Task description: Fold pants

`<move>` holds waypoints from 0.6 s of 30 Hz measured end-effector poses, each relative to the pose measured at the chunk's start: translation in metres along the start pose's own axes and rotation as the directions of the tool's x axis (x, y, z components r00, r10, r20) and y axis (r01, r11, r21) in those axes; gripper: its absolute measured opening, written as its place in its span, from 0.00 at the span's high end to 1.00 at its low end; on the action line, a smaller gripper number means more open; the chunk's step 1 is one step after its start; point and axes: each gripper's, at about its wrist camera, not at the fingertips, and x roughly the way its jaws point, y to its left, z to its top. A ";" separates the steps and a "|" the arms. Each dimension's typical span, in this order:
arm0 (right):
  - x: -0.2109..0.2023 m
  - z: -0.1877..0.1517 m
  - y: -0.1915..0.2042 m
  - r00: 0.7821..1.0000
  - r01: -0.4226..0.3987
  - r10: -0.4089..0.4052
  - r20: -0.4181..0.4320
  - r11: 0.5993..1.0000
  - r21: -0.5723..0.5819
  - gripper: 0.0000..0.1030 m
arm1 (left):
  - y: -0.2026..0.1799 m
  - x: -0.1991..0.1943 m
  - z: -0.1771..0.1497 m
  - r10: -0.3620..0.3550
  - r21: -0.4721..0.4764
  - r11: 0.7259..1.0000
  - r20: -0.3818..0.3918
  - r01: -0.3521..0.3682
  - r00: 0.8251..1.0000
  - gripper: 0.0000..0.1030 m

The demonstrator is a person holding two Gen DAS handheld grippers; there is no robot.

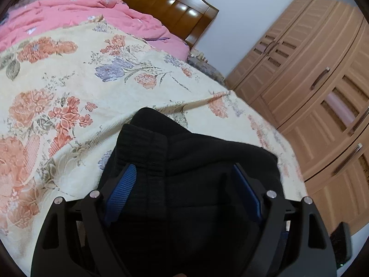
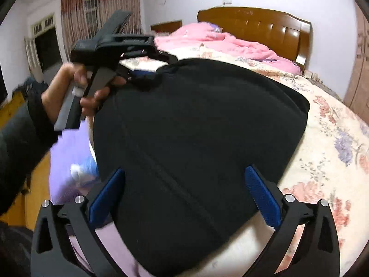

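The black pants (image 2: 196, 127) lay bunched at the edge of the flowered bedspread (image 2: 322, 161). To fold well, I needed both grips squarely on matching edges before lifting. My left gripper (image 1: 184, 184) stood spread wide over the ribbed end, pinching nothing. My right gripper (image 2: 184, 196) was spread too, straddling the cloth, not pinching.

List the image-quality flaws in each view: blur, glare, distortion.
Left wrist view: fisheye bends the wardrobe; glare spots on the headboard; black pants show little detail. Right wrist view: motion blur smears the hand and left gripper; dark vignette corners.
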 end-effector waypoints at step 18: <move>-0.039 0.005 -0.024 0.999 -0.026 0.020 0.041 0.990 0.142 0.04 | -0.027 -0.021 -0.011 0.205 0.062 0.975 0.098 -0.212 0.974 0.02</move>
